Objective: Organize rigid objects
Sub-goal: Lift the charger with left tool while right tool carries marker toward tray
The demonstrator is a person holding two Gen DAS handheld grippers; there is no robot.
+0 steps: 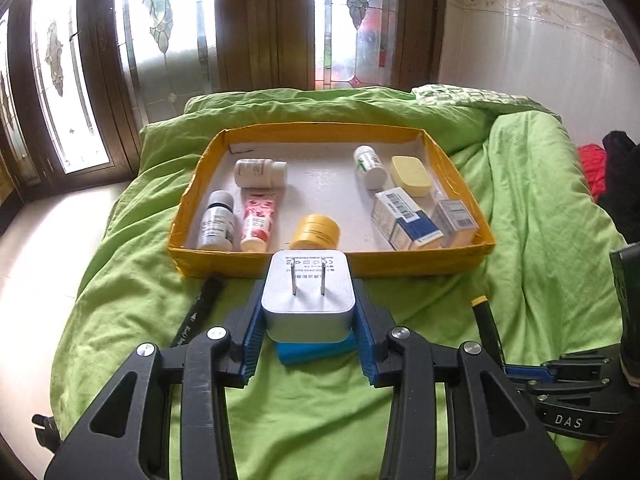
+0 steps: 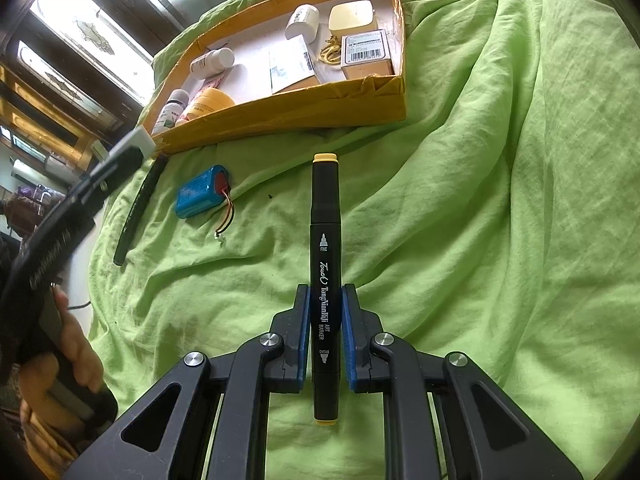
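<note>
My left gripper (image 1: 308,308) is shut on a white plug charger (image 1: 308,296), prongs facing up, held just in front of the yellow tray (image 1: 332,266). A blue battery pack (image 1: 316,352) lies on the green sheet under it and shows in the right wrist view (image 2: 202,192). My right gripper (image 2: 326,308) is shut on a black art marker (image 2: 325,240) with yellow ends, pointing toward the tray (image 2: 304,110). The marker tip also shows in the left wrist view (image 1: 482,312). A second black marker (image 2: 140,208) lies left of the battery.
The tray holds bottles (image 1: 260,172), a pink tube (image 1: 258,220), a yellow jar (image 1: 316,232), boxes (image 1: 404,218) and a yellow soap-like case (image 1: 412,176). Rumpled green bedding (image 2: 500,200) covers the surface. Windows stand behind; a person's hand (image 2: 60,360) holds the left gripper.
</note>
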